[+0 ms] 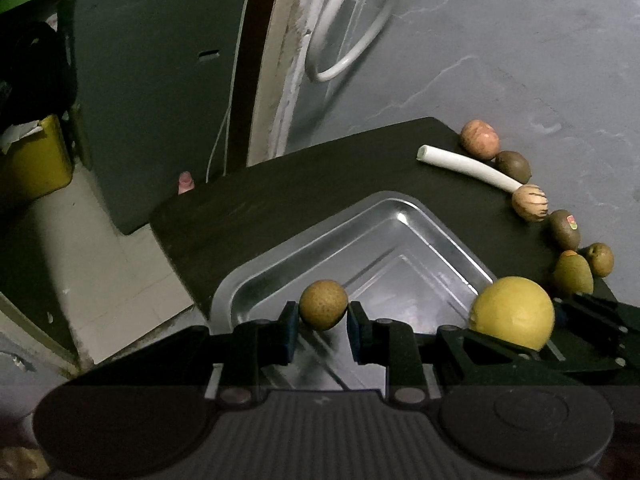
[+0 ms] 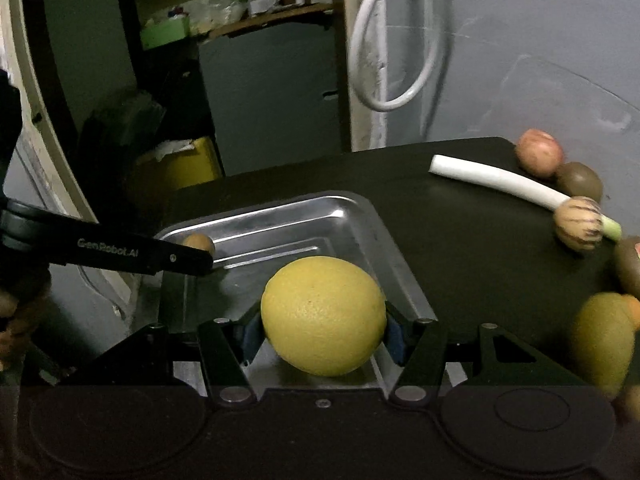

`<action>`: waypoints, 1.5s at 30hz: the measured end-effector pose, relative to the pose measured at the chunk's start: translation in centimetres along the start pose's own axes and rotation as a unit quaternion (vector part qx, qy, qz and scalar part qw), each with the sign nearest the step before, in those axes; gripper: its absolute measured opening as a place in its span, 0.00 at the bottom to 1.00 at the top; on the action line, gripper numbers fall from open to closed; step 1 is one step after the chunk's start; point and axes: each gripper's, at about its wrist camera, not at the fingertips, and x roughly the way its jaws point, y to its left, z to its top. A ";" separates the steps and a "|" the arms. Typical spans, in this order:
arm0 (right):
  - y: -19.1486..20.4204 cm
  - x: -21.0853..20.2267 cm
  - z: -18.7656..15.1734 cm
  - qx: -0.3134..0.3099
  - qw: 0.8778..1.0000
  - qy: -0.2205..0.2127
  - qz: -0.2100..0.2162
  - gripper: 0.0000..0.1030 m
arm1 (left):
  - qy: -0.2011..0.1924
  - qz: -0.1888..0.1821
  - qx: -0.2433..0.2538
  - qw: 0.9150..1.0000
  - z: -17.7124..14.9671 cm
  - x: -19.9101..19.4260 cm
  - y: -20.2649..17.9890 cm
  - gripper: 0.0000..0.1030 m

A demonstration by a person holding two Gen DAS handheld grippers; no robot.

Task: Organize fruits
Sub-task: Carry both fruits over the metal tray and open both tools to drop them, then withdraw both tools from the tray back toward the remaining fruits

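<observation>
Left tongs (image 1: 323,322): closed on a small brown round fruit (image 1: 323,304), pinched between the two blue pads (image 1: 289,330) and held over the near-left part of a metal tray (image 1: 280,232). In the right wrist view the same tongs (image 2: 208,254) enter from the left, with the small fruit (image 2: 199,243) showing just behind their tips, above the tray's left side.

Right tongs (image 2: 324,330): spread wide around a large yellow citrus fruit (image 2: 323,316), which they grip on both sides over the near edge of the tray (image 2: 360,216). In the left wrist view this fruit (image 1: 513,312) and the right tongs (image 1: 516,332) sit at the tray's near-right corner.

The tray rests on a dark bench (image 1: 260,200). Along the bench's right edge, from far to near, lies a curved row: a reddish apple-like fruit (image 1: 479,139), a kiwi (image 1: 514,166), a pale striped round fruit (image 1: 529,203), a kiwi with a sticker (image 1: 564,229), a green pear-shaped fruit (image 1: 573,274) and a small brownish fruit (image 1: 600,259). A white leek stalk (image 1: 464,166) lies across the far-right bench, its near end behind the striped fruit. None of these touches the tray. Beyond the bench: a grey wall, a looped white hose (image 2: 384,52) and a yellow bin (image 1: 34,160) on the floor at left.
</observation>
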 end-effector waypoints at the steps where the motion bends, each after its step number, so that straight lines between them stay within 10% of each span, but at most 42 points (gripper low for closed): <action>1: 0.1 0.4 0.1 -0.005 1.000 0.002 -0.001 0.59 | 0.001 0.001 -0.002 1.000 -0.1 0.2 0.1 0.27; 14: 0.2 1.5 -0.8 -0.014 1.000 0.016 -0.006 0.60 | -0.003 0.006 0.000 1.000 -0.9 -0.5 0.1 0.30; 33: -1.6 -8.9 -3.9 0.026 0.998 -0.056 -0.031 0.89 | -0.042 0.004 -0.020 0.999 -3.0 -6.3 -2.6 0.97; 45: -4.4 -17.5 -9.5 0.107 0.986 -0.076 -0.100 0.99 | -0.025 -0.043 0.029 0.998 -6.5 -7.5 -9.0 0.99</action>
